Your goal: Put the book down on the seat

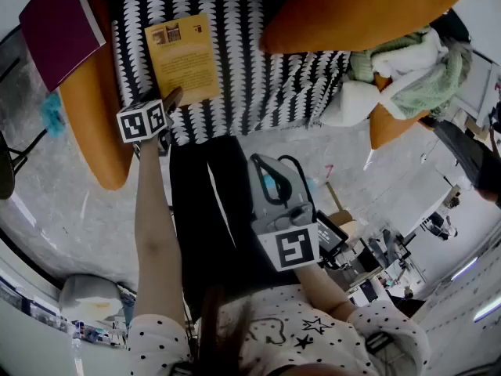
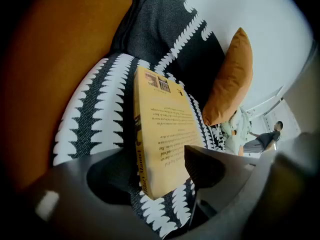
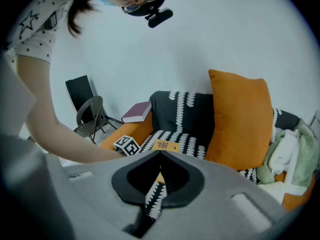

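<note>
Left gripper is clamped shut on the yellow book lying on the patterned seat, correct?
No: the left gripper is open, jaws apart around the near corner of the yellow book, per the left gripper view. The book does lie on the patterned seat.

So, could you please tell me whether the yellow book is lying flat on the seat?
Flat: the book rests cover-up on the patterned seat; the left tool stands open around its corner, not pressing.

Black-and-white patterned seat point(image 1: 258, 84); yellow book point(image 1: 182, 57) flat on it; orange cushion point(image 1: 360, 10) upright alongside
</note>
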